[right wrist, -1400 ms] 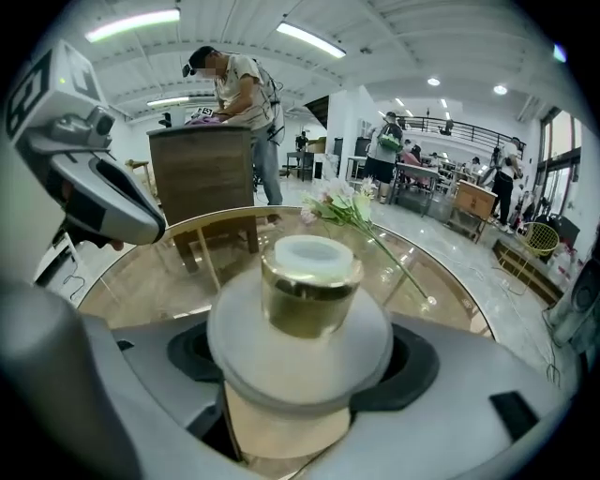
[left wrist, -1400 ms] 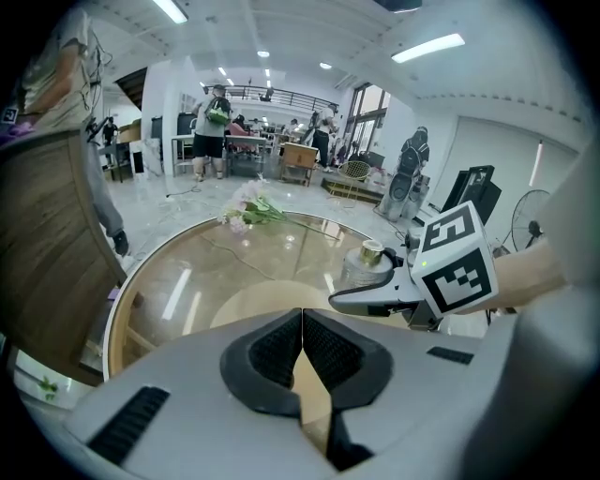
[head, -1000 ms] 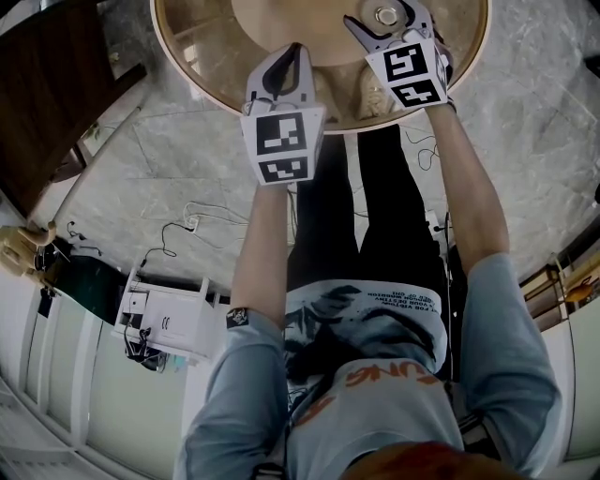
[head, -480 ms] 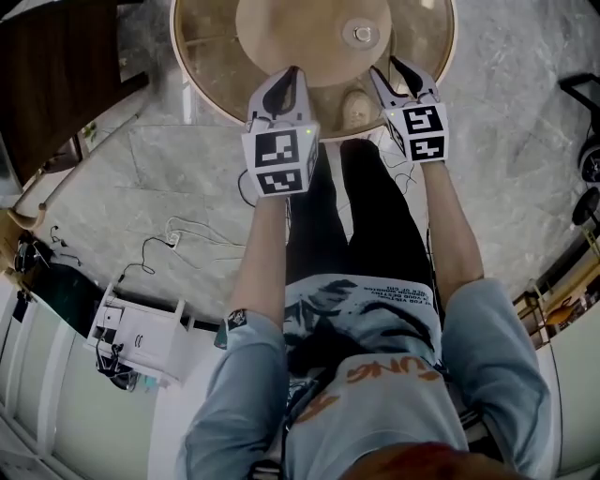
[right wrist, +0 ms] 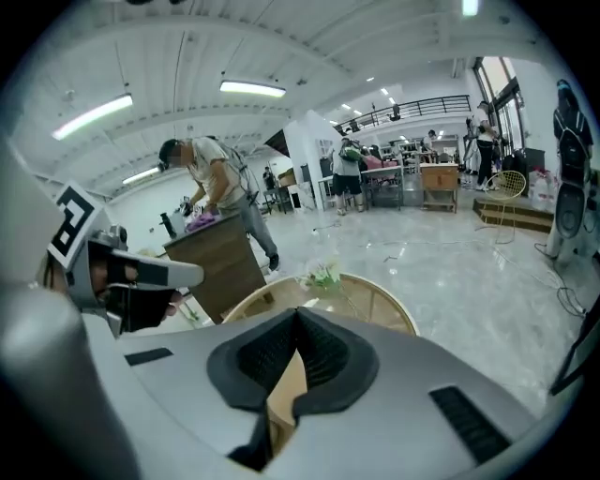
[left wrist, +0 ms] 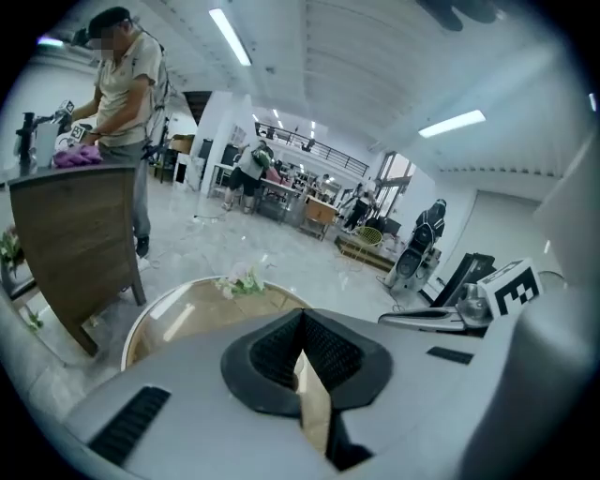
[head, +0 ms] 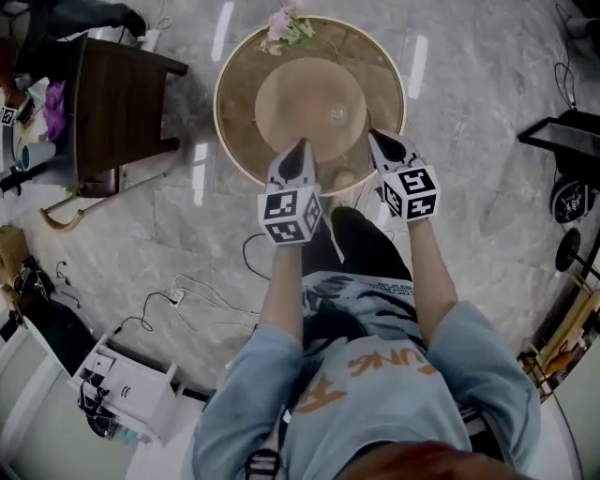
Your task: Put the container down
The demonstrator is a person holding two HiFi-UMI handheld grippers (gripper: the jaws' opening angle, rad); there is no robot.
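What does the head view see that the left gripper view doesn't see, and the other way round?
Only the head view shows a small round silvery container, a white box and the person's light blue sleeves. Only the left gripper view shows a standing person in a beige shirt and long ceiling lights. Both show the round glass table, its pale flowers and the dark wooden cabinet.

Left tool (head: 301, 146) and right tool (head: 374, 136) rose off the table (head: 230, 122); the right's jaws closed empty.
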